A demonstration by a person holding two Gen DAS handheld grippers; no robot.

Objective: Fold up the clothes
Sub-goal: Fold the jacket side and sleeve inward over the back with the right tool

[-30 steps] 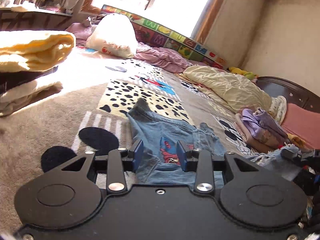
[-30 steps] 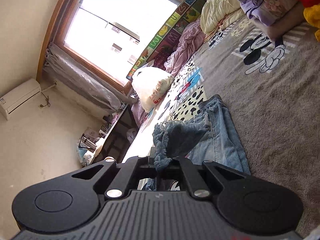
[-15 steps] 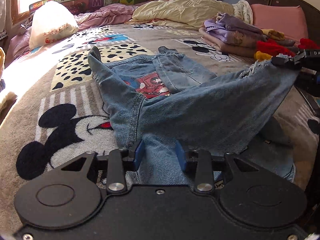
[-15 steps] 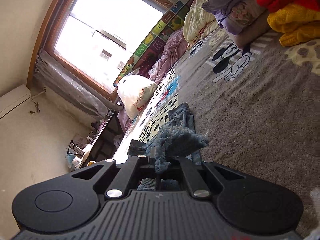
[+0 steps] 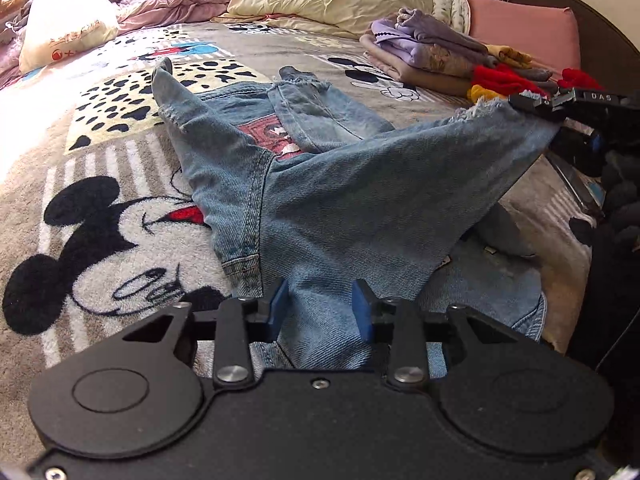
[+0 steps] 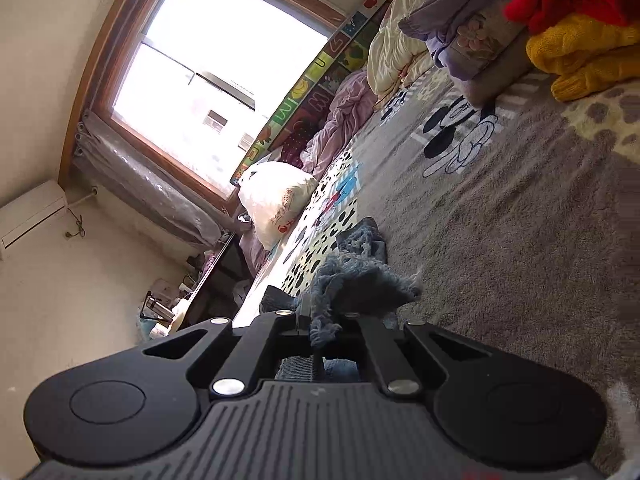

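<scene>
Light blue denim jeans (image 5: 320,184) with frayed hems and a red patch lie on the grey cartoon-mouse blanket (image 5: 120,240). One leg is lifted and pulled out to the right. My right gripper (image 5: 534,106) is shut on that leg's frayed hem (image 6: 360,280), which bunches out past its fingers in the right wrist view, where the gripper (image 6: 316,320) is rolled on its side. My left gripper (image 5: 319,308) is open at the near end of the jeans, with denim lying between its blue pads (image 5: 276,308).
A stack of folded purple and beige clothes (image 5: 432,52) with red and yellow knitwear (image 6: 580,52) sits at the right. A cream duvet (image 5: 332,0), a pink pillow (image 5: 524,36) and a white bag (image 5: 64,32) lie further back. A window (image 6: 224,72) is beyond.
The left wrist view has swung from the window side toward the headboard and closed in on the jeans. My right gripper has carried the frayed leg hem further right, toward the clothes stack.
</scene>
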